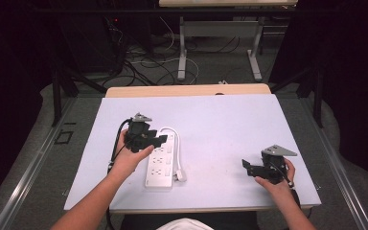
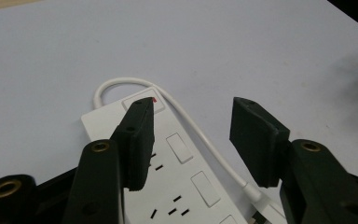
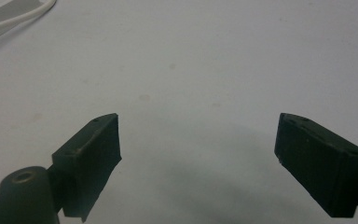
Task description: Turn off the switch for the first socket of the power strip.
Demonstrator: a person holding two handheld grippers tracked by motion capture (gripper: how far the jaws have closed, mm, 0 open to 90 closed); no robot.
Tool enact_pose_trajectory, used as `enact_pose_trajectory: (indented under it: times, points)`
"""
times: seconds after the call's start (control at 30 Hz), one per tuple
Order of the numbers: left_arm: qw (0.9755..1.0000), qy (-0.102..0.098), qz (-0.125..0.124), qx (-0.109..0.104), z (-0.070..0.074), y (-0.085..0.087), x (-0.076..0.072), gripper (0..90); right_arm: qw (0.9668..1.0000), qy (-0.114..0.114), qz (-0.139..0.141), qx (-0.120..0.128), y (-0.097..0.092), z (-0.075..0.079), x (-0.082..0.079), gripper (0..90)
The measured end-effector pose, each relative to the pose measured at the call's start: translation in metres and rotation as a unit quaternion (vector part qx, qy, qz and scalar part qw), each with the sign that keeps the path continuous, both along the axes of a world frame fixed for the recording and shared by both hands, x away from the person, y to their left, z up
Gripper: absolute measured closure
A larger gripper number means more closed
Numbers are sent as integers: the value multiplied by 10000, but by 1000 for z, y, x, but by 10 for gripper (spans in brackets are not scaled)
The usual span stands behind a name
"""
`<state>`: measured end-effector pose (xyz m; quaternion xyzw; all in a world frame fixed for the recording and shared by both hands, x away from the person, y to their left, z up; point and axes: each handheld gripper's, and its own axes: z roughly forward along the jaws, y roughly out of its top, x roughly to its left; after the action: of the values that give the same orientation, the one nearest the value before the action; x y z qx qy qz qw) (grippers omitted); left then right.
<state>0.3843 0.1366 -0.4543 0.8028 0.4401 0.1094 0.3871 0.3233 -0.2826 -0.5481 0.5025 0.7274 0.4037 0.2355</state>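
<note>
Your white plastic power strip (image 1: 162,157) lies near the pale tabletop's (image 1: 230,124) front-left corner, long axis front to back. Your left gripper (image 2: 191,140) hangs over its far switch end — jaws spread, touching nothing. Your right gripper (image 3: 198,163) sits well apart near the front-right corner — jaws spread, empty.

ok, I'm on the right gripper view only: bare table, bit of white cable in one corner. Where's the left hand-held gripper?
Observer: The left hand-held gripper is over the far end of a white power strip, left of the table's middle.
Operator: Holding it?
Observer: No. Its jaws stand apart with nothing pinched; one tip is by the end switch.
Operator: Is the cable plugged in anywhere?
Observer: No. The cable loops off the far end and runs down the strip's right side, and its plug lies on the table by the near end.
</note>
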Motion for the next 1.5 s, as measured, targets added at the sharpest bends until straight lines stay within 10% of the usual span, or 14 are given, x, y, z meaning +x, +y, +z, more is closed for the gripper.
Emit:
enact_pose_trajectory:
  times: [1.5]
  points:
    - [9971,683,128,318,-22,-23,22,899,10000,17,42,10,0,0,0,145]
